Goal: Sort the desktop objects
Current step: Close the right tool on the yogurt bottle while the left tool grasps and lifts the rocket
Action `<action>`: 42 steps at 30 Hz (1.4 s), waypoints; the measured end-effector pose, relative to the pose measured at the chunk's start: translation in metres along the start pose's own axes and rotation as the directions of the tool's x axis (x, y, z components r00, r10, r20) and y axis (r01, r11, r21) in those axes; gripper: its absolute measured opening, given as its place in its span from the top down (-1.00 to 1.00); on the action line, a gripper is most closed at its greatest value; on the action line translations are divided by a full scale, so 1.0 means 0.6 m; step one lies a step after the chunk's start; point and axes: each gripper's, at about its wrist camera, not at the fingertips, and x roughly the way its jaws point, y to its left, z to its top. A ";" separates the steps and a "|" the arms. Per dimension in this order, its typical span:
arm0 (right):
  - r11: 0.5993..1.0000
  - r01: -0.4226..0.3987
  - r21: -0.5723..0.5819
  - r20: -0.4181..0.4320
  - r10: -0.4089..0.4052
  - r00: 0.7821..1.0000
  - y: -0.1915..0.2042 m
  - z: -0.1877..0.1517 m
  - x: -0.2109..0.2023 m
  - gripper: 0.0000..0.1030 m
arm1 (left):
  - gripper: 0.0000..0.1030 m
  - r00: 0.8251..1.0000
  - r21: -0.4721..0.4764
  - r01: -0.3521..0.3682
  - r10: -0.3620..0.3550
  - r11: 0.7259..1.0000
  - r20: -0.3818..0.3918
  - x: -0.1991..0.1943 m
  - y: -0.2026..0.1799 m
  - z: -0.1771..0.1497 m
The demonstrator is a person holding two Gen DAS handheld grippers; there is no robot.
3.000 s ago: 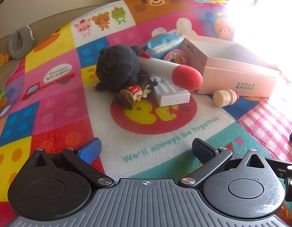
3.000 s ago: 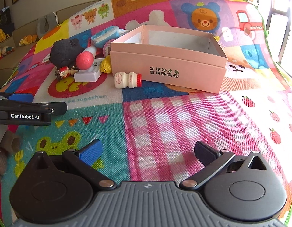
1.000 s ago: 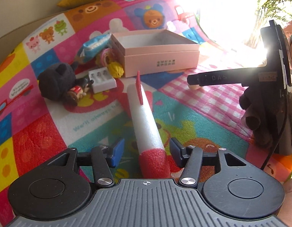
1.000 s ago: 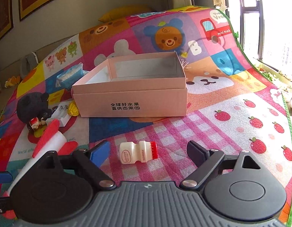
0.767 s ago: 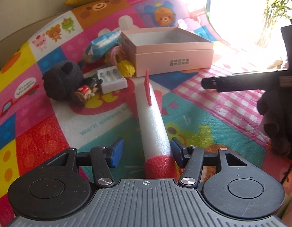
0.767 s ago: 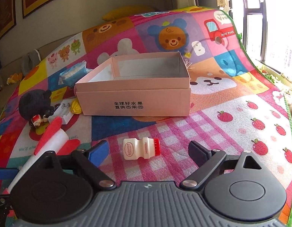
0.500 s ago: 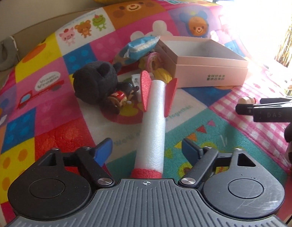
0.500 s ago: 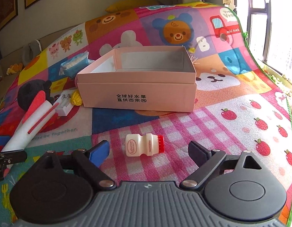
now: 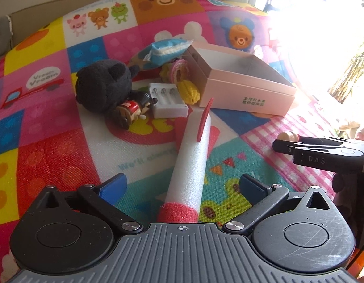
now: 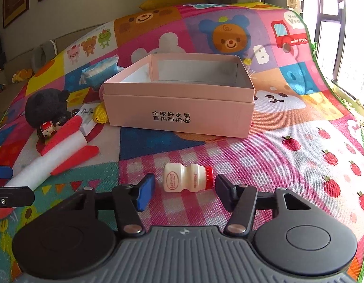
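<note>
Two risks here: the right gripper (image 10: 184, 189) is closing on the little bottle (image 10: 187, 177) lying at lower centre, pads not touching yet, so it could roll away, while the left gripper (image 9: 183, 185) is opening wide around the loose foam rocket (image 9: 190, 165).

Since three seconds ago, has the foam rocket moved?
Yes. The foam rocket left the pile by the black plush and now lies nearer the camera, between open left gripper fingers.

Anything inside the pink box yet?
Nothing shows inside the pink box: only bare grey inner walls and a strip of floor at the far side. Its front wall hides the near part of the floor, so that part cannot be checked.
</note>
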 end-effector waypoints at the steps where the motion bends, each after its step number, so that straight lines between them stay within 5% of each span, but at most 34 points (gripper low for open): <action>1: 1.000 -0.001 -0.001 0.000 0.001 1.000 0.000 0.000 0.000 -0.10 | -1.00 0.999 0.025 -0.014 0.013 1.000 0.034 -0.004 -0.006 -0.002; 4: 1.000 -0.003 -0.001 0.000 0.003 1.000 0.001 0.000 0.000 -0.10 | -1.00 0.998 0.124 -0.053 0.047 0.991 0.047 -0.001 -0.032 0.000; 11: 1.000 -0.004 0.000 0.001 0.004 1.000 0.002 -0.001 0.001 -0.11 | -0.94 0.998 0.123 -0.062 0.062 0.991 0.004 0.030 -0.037 0.019; 13: 1.000 -0.004 0.000 0.001 0.004 1.000 0.002 -0.002 0.001 -0.11 | -0.33 0.998 0.133 -0.064 0.066 0.989 -0.010 0.035 -0.038 0.021; 18: 1.000 -0.004 -0.013 -0.008 0.004 1.000 0.006 0.001 0.004 -0.11 | -0.26 0.997 0.156 -0.067 0.072 0.985 -0.024 0.041 -0.039 0.017; 22: 1.000 -0.005 -0.027 -0.011 0.005 1.000 0.008 0.003 0.003 0.17 | 0.32 0.997 0.184 -0.060 0.066 0.981 -0.026 0.032 -0.043 0.015; 33: 0.992 -0.079 -0.101 -0.081 0.071 0.994 0.011 0.004 -0.092 0.17 | 0.37 0.997 0.271 -0.036 0.014 0.962 0.082 -0.066 -0.068 0.009; 42: 0.982 -0.122 -0.143 -0.047 0.117 0.992 0.003 0.049 -0.180 0.17 | 0.37 0.976 0.349 0.017 -0.090 0.937 0.196 -0.105 -0.117 0.079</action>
